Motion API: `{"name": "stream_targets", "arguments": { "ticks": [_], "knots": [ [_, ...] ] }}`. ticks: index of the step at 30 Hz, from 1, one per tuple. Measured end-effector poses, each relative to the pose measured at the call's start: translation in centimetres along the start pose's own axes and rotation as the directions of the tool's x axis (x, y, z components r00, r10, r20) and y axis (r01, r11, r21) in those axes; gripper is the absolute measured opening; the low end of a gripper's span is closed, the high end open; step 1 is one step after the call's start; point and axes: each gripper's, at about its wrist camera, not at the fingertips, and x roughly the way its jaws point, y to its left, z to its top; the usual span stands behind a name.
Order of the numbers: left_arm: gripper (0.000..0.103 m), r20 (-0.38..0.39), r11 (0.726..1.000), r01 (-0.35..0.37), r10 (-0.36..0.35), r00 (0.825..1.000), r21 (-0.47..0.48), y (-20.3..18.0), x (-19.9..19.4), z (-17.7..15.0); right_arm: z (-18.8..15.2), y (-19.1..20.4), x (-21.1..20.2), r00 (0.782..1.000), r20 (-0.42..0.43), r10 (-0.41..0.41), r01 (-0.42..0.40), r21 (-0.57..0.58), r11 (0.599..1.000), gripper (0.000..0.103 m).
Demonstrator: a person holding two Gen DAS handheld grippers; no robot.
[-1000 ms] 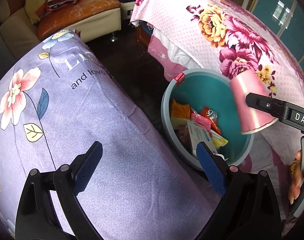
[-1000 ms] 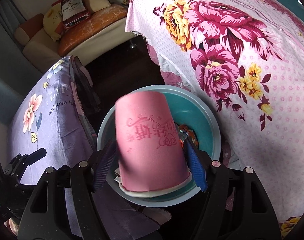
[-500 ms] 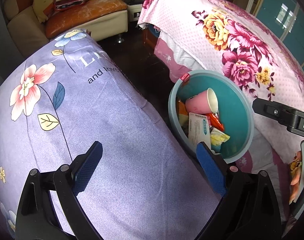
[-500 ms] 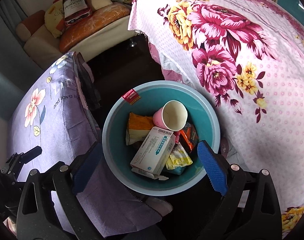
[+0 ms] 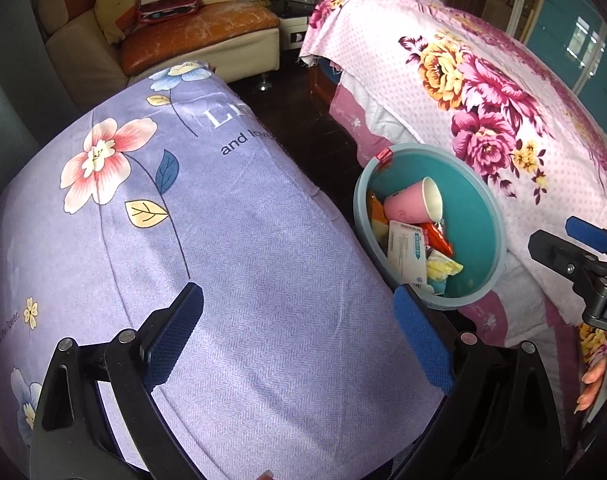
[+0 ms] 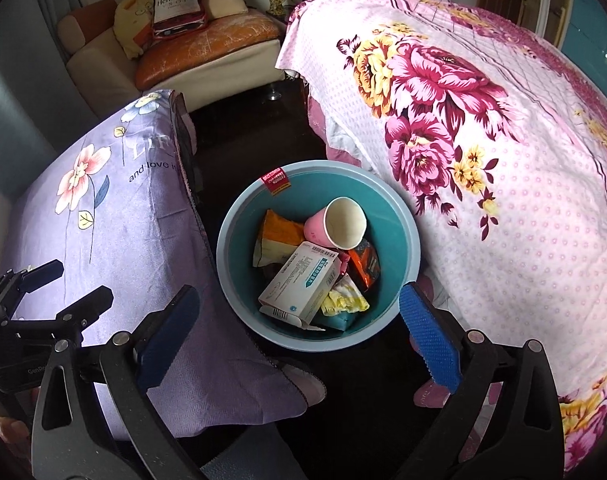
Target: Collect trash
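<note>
Below the wide-open, empty right hand-held gripper (image 6: 299, 338), pink cup (image 6: 335, 226) inside bin (image 6: 411, 256).

Dark floor (image 6: 259, 136) between 2 cloth-draped surfaces, cream sofa (image 6: 207, 68) behind, teal wall (image 5: 583, 40) at right.

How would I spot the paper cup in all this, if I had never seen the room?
Find the round teal bin on the dark floor between the purple flowered cover and the pink rose-patterned one. Inside, on top of the wrappers and beside a white and blue carton, the pink paper cup lies on its side. It is the only round, open-mouthed thing there, its inside white.
</note>
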Motion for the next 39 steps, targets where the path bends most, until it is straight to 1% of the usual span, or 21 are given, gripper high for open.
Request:
{"name": "stream_targets", "arguments": {
  "ticks": [4,7,15,29,39],
  "knots": [
    [0.096,0.007,1.0,0.009,-0.009,1.0,-0.016,0.6,-0.9,-0.6,-0.9,0.2,-1.2,1.0,0.019,-0.009,0.01,-0.009,1.0,0.096],
    [0.099,0.013,0.999,0.019,-0.018,1.0,-0.03,0.8,-1.5,-1.0,-1.5,0.4,-1.9,0.999,0.031,-0.015,0.016,-0.021,1.0,0.096],
    [0.099,0.016,0.999,0.009,-0.009,1.0,-0.037,1.0,-2.3,-2.2,-3.0,0.9,-3.1,0.999,0.046,-0.021,0.023,-0.048,0.999,0.096],
    [0.099,0.015,0.999,-0.001,0.002,1.0,-0.045,1.5,-2.9,-3.6,-4.4,1.9,-3.5,0.999,0.044,0.007,-0.005,-0.064,0.998,0.096],
    [0.099,0.015,0.999,-0.002,0.002,1.0,-0.033,1.4,-3.0,-3.7,-4.5,1.4,-3.7,0.999,0.051,-0.003,0.005,-0.05,0.999,0.096]
  ]
}}
